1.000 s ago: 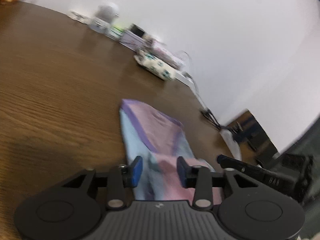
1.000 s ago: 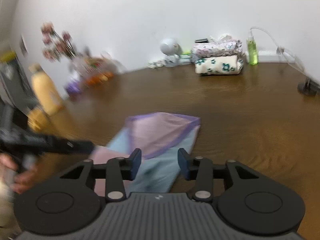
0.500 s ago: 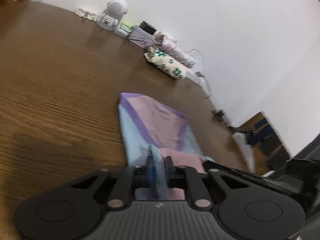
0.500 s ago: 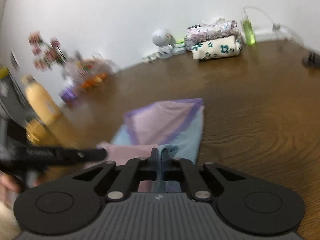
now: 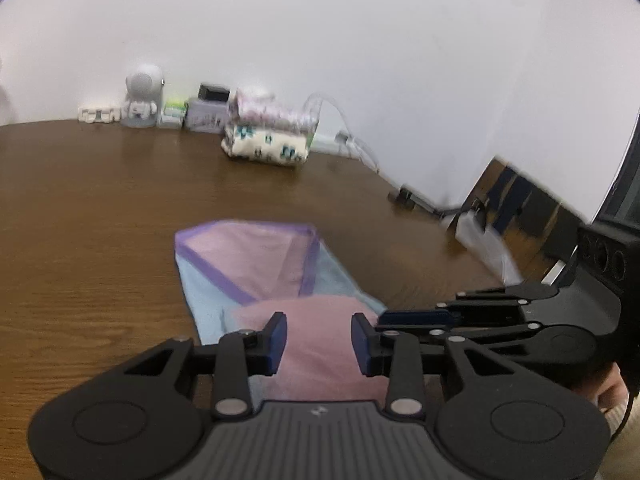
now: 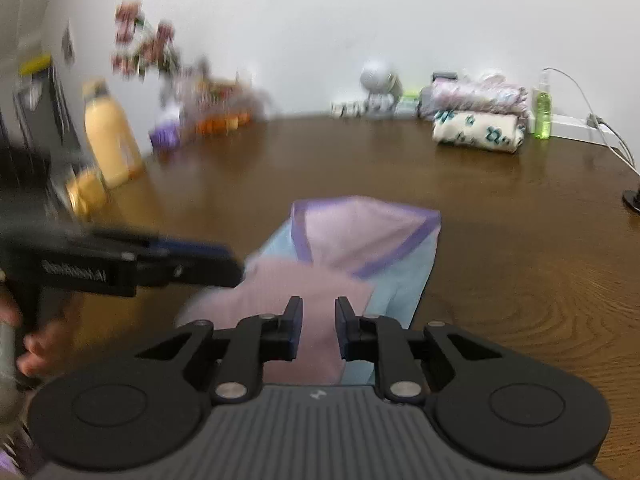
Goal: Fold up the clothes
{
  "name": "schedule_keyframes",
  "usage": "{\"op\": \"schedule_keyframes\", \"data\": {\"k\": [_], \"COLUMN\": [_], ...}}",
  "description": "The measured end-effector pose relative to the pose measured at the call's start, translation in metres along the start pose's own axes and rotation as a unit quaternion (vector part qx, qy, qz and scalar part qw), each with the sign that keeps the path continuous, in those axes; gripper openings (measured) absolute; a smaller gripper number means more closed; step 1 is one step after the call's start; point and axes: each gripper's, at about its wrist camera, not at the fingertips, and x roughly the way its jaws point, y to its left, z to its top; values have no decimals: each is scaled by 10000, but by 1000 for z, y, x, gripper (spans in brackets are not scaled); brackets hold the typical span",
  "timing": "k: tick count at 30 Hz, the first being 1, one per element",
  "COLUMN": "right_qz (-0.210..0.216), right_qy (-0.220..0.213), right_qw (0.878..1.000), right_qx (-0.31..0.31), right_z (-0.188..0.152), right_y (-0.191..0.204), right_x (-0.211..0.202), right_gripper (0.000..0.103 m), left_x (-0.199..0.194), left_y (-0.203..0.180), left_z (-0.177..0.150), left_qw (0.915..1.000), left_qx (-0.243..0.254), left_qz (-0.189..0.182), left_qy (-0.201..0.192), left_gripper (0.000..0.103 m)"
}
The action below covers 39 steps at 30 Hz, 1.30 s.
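Observation:
A pink and light-blue garment (image 5: 248, 264) with purple trim lies on the brown table (image 5: 100, 200), its near end folded over as a pink flap (image 5: 316, 320). My left gripper (image 5: 319, 338) hangs open just above that flap, nothing between its fingers. The right gripper (image 5: 416, 316) comes in from the right in the left wrist view, its tip at the flap's edge. In the right wrist view the garment (image 6: 360, 232) lies ahead and my right gripper (image 6: 319, 320) is open over the pink flap (image 6: 280, 292). The left gripper (image 6: 192, 258) reaches in from the left, blurred.
A stack of folded clothes (image 6: 476, 128) sits at the table's back by the wall, beside a white figurine (image 5: 142, 96) and a green bottle (image 6: 542, 110). A yellow bottle (image 6: 110, 140) and flowers stand at the back left. A black clamp (image 5: 404, 196) sits at the right edge.
Half a second ago both grippers were shut on the garment's near edge. Now both are open, and the pink end lies folded forward over the cloth.

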Motion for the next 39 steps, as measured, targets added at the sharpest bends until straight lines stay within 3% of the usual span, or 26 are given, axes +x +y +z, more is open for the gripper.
{"op": "schedule_keyframes", "data": {"k": [2,13,16,18,20,22,27,32,33,34,37,39], "right_qz": [-3,61,24,22,-4,-117,-425,-731,-732,-715,-658,-587], "right_qy": [58,-186,69,2,-134,-34,288,609,655,696,604,449], "right_qw": [9999,9997,10000,10000,9999,9999,9987,9955,9951,9950,9960,9973], "right_qx": [110,144,52,10,2,-5,-23,-40,-59,-82,-25,-12], "right_z": [-4,-1,-4,3,14,27,57,88,87,85,84,81], "right_y": [-4,-12,-12,-14,-22,-31,-55,-79,-81,-81,-83,-82], "right_x": [10,3,16,13,6,21,63,106,111,115,112,102], "right_gripper": [17,22,25,25,30,34,37,36,34,25,4,4], "left_x": [9,10,4,-3,-2,14,60,83,85,87,81,68], "left_y": [2,0,3,11,24,39,65,73,73,73,70,64], "left_z": [-7,-13,-9,0,14,31,69,81,81,81,79,77], "left_qw": [9996,9980,9979,9970,9942,9934,9874,9859,9859,9860,9873,9889], "left_qx": [-18,-70,-143,-249,-295,-275,-232,-234,-245,-255,-220,-197], "left_qz": [199,586,608,727,1029,1117,1547,1593,1585,1577,1539,1469], "left_qy": [183,214,190,35,-102,-34,224,465,471,477,321,123], "left_gripper": [27,33,34,39,49,52,48,23,10,2,1,1]}}
